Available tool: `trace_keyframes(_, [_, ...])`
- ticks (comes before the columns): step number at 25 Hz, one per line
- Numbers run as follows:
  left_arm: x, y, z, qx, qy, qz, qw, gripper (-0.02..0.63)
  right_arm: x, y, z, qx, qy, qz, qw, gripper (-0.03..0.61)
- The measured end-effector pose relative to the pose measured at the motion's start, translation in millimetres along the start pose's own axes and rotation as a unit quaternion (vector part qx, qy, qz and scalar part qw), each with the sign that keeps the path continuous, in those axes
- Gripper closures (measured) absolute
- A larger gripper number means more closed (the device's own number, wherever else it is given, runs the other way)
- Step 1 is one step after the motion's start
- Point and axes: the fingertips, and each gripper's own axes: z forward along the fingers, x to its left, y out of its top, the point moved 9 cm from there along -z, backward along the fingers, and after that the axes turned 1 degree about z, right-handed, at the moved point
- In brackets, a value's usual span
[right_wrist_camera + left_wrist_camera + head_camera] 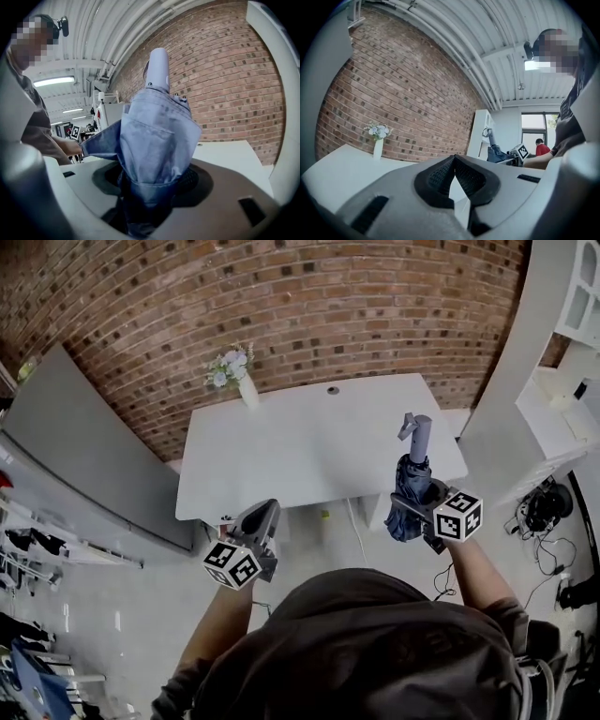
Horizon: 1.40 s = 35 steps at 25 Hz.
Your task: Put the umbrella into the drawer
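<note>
My right gripper (419, 502) is shut on a folded blue-grey umbrella (409, 486), held upright off the table's front right corner with its grey handle (419, 435) on top. In the right gripper view the umbrella (157, 140) fills the space between the jaws and its handle (158, 70) points away from me. My left gripper (265, 518) hovers at the front edge of the white table (300, 446), left of centre. Its fingertips (455, 158) meet and nothing is between them. No drawer shows in any view.
A white vase of flowers (246, 390) stands at the table's back left by the brick wall. A grey panel (84, 456) leans at the left. White shelving (562, 381) stands at the right, with cables (544, 512) on the floor below it.
</note>
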Motion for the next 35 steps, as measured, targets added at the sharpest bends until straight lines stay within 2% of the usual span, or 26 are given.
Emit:
trace_keyframes(4, [29, 9, -4, 0.008, -0.014, 0.003, 0.9999, 0.614, 13, -2, 12, -0.004, -0.021, 0.020, 1.000, 0.327])
trace_keyframes(7, [39, 11, -8, 0.005, -0.015, 0.000, 0.9999, 0.614, 21, 0, 17, 0.010, -0.029, 0.009, 1.000, 0.327])
trace_keyframes(15, [36, -1, -24, -0.007, 0.006, -0.010, 0.9999, 0.614, 25, 5, 27, 0.040, -0.017, -0.022, 0.999, 0.328])
trace_keyframes(20, [34, -16, -64, -0.021, 0.073, -0.023, 0.9969, 0.614, 36, 15, 66, 0.081, 0.043, -0.062, 0.994, 0.328])
trace_keyframes(25, [45, -27, -111, -0.024, 0.118, -0.019, 0.9926, 0.614, 66, 16, 116, 0.110, 0.089, -0.088, 0.986, 0.328])
trace_keyframes(29, [50, -47, -170, -0.033, 0.195, -0.036, 0.9796, 0.614, 101, 15, 178, 0.150, 0.158, -0.113, 0.969, 0.328])
trace_keyframes(35, [72, -80, -250, -0.027, 0.285, -0.066, 0.9558, 0.614, 167, -6, 275, 0.203, 0.235, -0.130, 0.942, 0.328])
